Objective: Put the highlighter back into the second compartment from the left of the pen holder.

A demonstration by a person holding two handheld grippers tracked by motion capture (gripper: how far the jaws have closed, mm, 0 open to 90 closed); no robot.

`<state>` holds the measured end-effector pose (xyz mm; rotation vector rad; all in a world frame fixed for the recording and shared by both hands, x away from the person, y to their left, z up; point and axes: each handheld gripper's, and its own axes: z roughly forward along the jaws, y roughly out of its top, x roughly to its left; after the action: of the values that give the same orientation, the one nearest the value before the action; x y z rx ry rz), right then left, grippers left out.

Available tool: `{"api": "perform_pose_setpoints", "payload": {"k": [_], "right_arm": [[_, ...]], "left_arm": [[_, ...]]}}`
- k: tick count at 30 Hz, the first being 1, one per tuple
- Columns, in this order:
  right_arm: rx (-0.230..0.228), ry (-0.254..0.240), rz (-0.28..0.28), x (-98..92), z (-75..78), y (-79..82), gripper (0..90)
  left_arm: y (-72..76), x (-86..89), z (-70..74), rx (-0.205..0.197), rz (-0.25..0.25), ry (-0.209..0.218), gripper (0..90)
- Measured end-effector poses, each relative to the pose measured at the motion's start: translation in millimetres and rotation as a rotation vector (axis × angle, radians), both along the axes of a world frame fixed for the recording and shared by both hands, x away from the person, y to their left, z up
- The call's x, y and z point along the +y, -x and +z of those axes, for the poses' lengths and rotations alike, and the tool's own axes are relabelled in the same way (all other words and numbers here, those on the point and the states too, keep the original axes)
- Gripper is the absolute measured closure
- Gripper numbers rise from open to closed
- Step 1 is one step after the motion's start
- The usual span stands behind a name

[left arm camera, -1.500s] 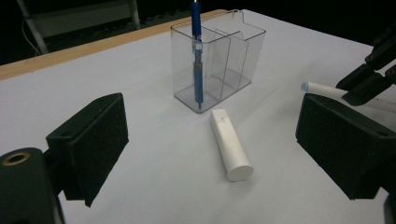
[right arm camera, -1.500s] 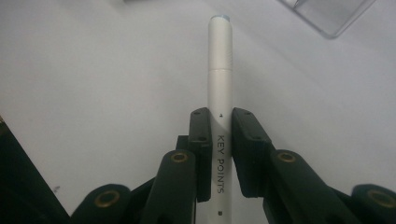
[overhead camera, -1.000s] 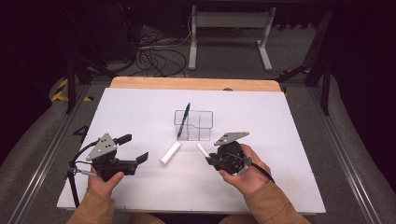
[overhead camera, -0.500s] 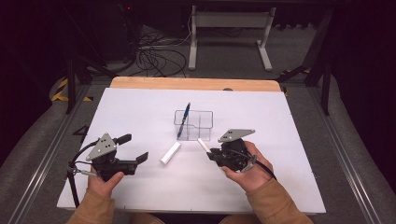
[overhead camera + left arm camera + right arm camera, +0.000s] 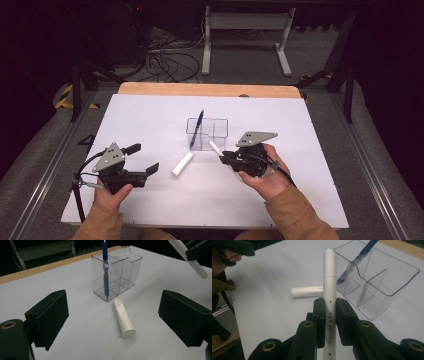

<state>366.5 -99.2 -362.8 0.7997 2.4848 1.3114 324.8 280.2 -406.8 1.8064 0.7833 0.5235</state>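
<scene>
A clear divided holder [image 5: 207, 133] [image 5: 117, 272] [image 5: 377, 282] stands mid-table with a blue pen [image 5: 197, 128] [image 5: 105, 270] leaning in its left compartment. A white cylinder [image 5: 182, 164] [image 5: 123, 317] [image 5: 307, 291] lies on the table in front of the holder. My right gripper [image 5: 223, 158] [image 5: 329, 315] is shut on a white marker [image 5: 216, 147] [image 5: 329, 285] printed KEY POINTS, held above the table near the holder's front right corner. The marker's tip [image 5: 191, 258] shows at the top right of the left gripper view. My left gripper [image 5: 145, 160] [image 5: 112, 317] is open, left of the white cylinder.
The white table [image 5: 150, 115] has a wooden strip [image 5: 210, 90] along its far edge. Beyond it are cables [image 5: 165, 62] and a metal stand [image 5: 245, 35] on the floor. The person's left hand [image 5: 229, 255] shows at the top left of the right gripper view.
My right gripper, holding the white marker, has lifted and shifted slightly toward the holder. My left gripper has stayed where it was.
</scene>
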Motion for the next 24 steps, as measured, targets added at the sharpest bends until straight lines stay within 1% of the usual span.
{"api": "perform_pose_setpoints", "payload": {"k": [4,7,8,10,11,14,15,20,24], "right_arm": [[-0.007,-0.039,-0.007,-1.0,3.4,-3.7,78.9],[0.015,-0.088,-0.029,-0.7,6.5,-5.4,78.9],[0.012,-0.092,-0.035,-0.3,7.7,-5.8,78.9],[-0.010,-0.085,-0.047,0.7,10.4,-6.8,78.9],[-0.015,-0.091,-0.053,0.8,11.9,-7.6,78.9],[-0.003,-0.147,-0.085,0.6,15.3,-9.9,78.9],[-0.007,-0.156,-0.089,0.3,15.9,-11.3,78.9],[-0.035,-0.160,-0.100,1.2,18.6,-18.1,78.9],[-0.072,-0.174,-0.101,2.0,21.4,-23.2,78.9]], "left_arm": [[0.0,0.4,0.0,0.000,0.001,0.001,10.3],[-0.1,0.4,0.1,0.000,0.000,0.001,10.3],[-0.1,0.3,0.1,0.000,-0.001,0.001,10.3],[-0.2,0.4,-0.1,0.000,-0.001,0.001,10.3],[-0.2,0.5,0.0,0.000,-0.001,0.002,10.3],[-0.1,0.7,0.1,-0.001,0.000,0.001,10.3],[-0.1,0.7,0.1,-0.001,0.000,0.001,10.3],[-0.2,0.6,-0.2,0.000,-0.002,0.001,10.3],[-0.5,0.4,-0.4,-0.001,-0.003,0.001,10.3]]}}
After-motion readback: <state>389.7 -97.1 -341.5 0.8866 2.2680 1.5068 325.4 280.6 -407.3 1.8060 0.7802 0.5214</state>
